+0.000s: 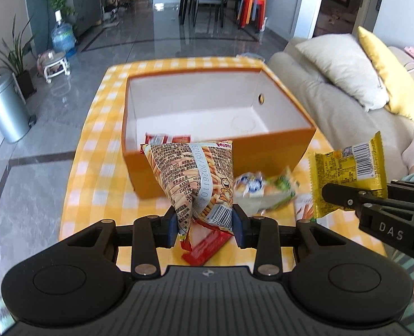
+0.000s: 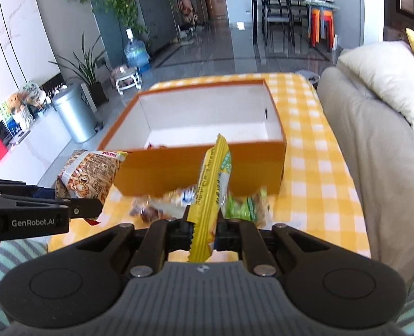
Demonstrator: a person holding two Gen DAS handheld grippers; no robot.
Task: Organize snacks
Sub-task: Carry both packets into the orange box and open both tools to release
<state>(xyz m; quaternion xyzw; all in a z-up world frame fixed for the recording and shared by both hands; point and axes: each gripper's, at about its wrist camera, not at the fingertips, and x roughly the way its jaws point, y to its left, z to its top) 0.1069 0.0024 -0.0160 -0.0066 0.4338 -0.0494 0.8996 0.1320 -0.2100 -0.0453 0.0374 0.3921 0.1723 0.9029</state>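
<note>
Progress: task looked early to midway, judging by how little lay in the box [image 1: 221,165] and how much remained outside it.
Box: orange with a white inside, it stood open on the yellow-checked surface [image 1: 94,145]; most of its floor was bare.
Already stowed: one red-and-white packet [image 1: 162,139] showed just inside the near wall, partly hidden; I could not tell whether more lay behind that wall.
Left gripper [image 1: 205,221]: closed on the lower corner of the biscuit-stick bag [image 1: 195,173], which stood up between the jaws, held in front of the near wall and not yet over the opening.
Right gripper [image 2: 202,231]: closed on the yellow packet [image 2: 211,196], gripped edge-on near its lower end, also short of the box.
Left on the surface: blue-and-white wrapped snack [image 1: 249,186] and green packet [image 1: 279,193] lay just before the box, blurred; red packet [image 1: 204,249] lay beneath the left gripper; another packet edge showed near the yellow one, too hidden to name.
Remaining work: both held snacks needed carrying over the rim and releasing inside, then at least three loose ones likely had to follow.
</note>
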